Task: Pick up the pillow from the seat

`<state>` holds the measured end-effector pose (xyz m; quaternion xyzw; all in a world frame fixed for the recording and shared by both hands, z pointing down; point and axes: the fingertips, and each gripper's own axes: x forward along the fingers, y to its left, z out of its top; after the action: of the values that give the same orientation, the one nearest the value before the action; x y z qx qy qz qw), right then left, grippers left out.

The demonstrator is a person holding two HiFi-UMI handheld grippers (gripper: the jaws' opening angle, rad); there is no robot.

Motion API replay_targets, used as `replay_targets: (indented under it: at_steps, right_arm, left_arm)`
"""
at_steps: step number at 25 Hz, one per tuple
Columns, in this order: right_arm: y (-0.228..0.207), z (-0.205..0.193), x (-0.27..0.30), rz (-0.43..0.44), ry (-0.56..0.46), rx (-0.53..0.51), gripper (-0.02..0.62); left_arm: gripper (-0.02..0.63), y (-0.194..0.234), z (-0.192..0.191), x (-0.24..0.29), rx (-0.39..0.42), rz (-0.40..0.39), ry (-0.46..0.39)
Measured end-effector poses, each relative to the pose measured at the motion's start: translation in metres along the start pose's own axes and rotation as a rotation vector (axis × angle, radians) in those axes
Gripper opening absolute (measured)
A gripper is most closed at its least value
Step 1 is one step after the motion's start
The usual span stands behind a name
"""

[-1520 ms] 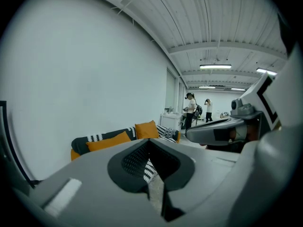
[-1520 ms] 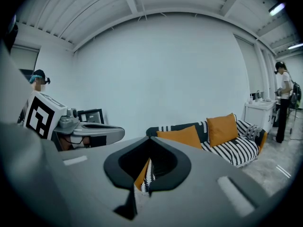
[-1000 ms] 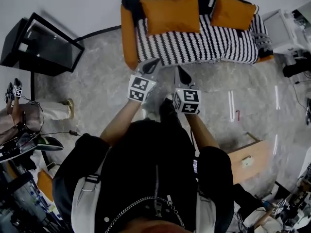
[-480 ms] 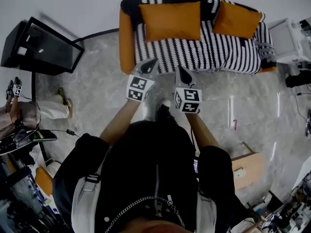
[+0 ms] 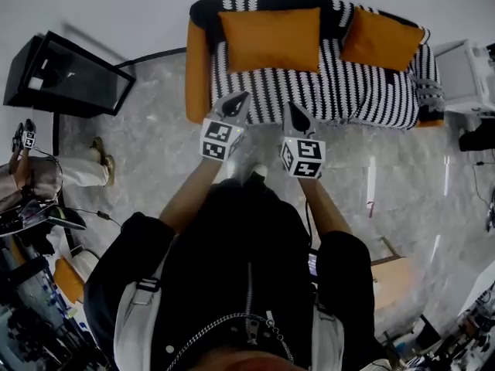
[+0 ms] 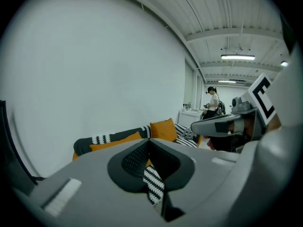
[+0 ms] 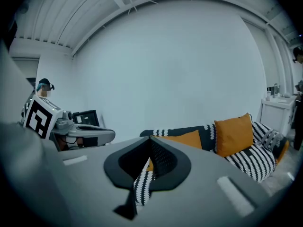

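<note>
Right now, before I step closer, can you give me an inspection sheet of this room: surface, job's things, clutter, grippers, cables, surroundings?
Surface: black-and-white striped sofa seat, orange arm at its left end.
Job's things: two orange pillows stand at the seat's back, large pillow left, small pillow right; neither is touched.
Clutter: wooden board on the floor, right.
Grippers: left hand-held gripper and right hand-held gripper both shut, empty, pointing at the seat.
Cables: black cable across the floor, left of the seat.
Surroundings: black screen left, white cabinet right, another person far left.
</note>
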<state>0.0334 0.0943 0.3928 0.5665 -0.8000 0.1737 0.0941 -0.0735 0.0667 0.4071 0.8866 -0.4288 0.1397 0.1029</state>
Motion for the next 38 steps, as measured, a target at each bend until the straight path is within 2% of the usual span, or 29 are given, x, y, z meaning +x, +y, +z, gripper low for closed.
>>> replay_targets:
  at_steps: [10,20,28,34,38]
  right_arm:
    - [-0.029,0.002,0.007,-0.007,0.009,0.011,0.002]
    - [-0.056,0.012,0.02,-0.033,-0.006,0.022,0.002]
    - [-0.075,0.031,0.064,-0.029,0.002,0.001,0.002]
    - [-0.081,0.042,0.111,0.011,0.041,-0.026,0.002]
    - [-0.084,0.053,0.146,0.037,0.073,-0.036,0.002]
  left_arm:
    - [0.011,0.002,0.009,0.023,-0.001,0.018,-0.008]
    - [0.011,0.004,0.011,0.055,0.001,-0.003,0.015]
    - [0.011,0.028,0.022,0.1,-0.002,-0.012,0.006]
    - [0.011,0.057,0.03,0.13,-0.037,0.02,0.002]
    - [0.011,0.085,0.041,0.144,-0.059,0.068,-0.034]
